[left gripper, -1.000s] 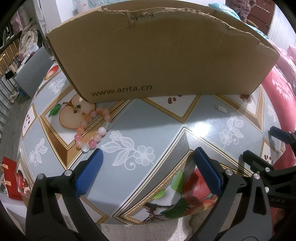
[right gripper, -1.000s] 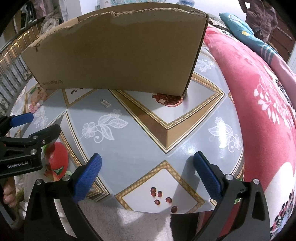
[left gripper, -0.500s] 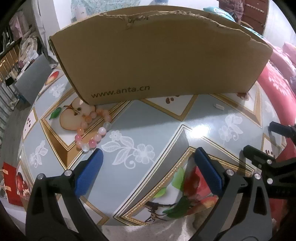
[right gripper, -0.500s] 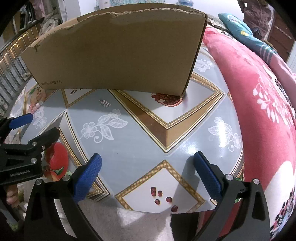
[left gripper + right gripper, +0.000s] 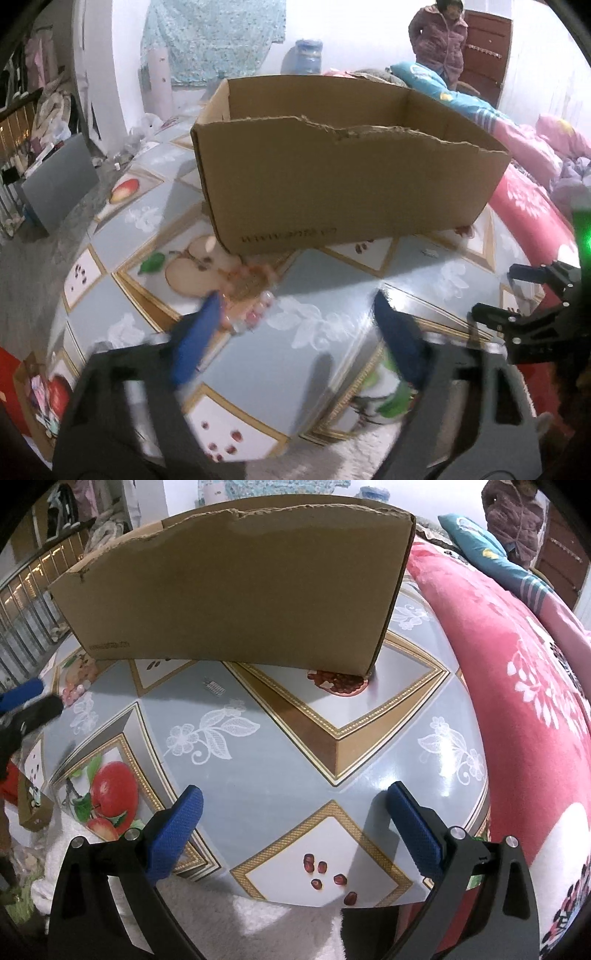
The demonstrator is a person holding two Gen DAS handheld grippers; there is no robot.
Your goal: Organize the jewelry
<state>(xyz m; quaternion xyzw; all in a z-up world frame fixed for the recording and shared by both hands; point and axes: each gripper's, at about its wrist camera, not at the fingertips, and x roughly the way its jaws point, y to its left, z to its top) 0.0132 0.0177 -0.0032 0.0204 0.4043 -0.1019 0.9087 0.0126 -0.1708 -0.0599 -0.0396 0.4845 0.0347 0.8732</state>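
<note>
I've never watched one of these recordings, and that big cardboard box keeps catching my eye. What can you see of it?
The cardboard box is plain brown corrugated card, open-topped, its near wall's upper edge ragged as if torn. It stands upright on the patterned tablecloth, small dark print along its lower left corner. The left wrist view shows nothing inside, though its floor is hidden. A beaded bracelet lies by that corner; contact is too blurred to judge.

A lived-in bedroom at home.
A bed with a red floral blanket (image 5: pixel 517 686) sits just beside the fruit-patterned desk (image 5: pixel 295 746); pillows (image 5: pixel 443 92) lie beyond.
</note>
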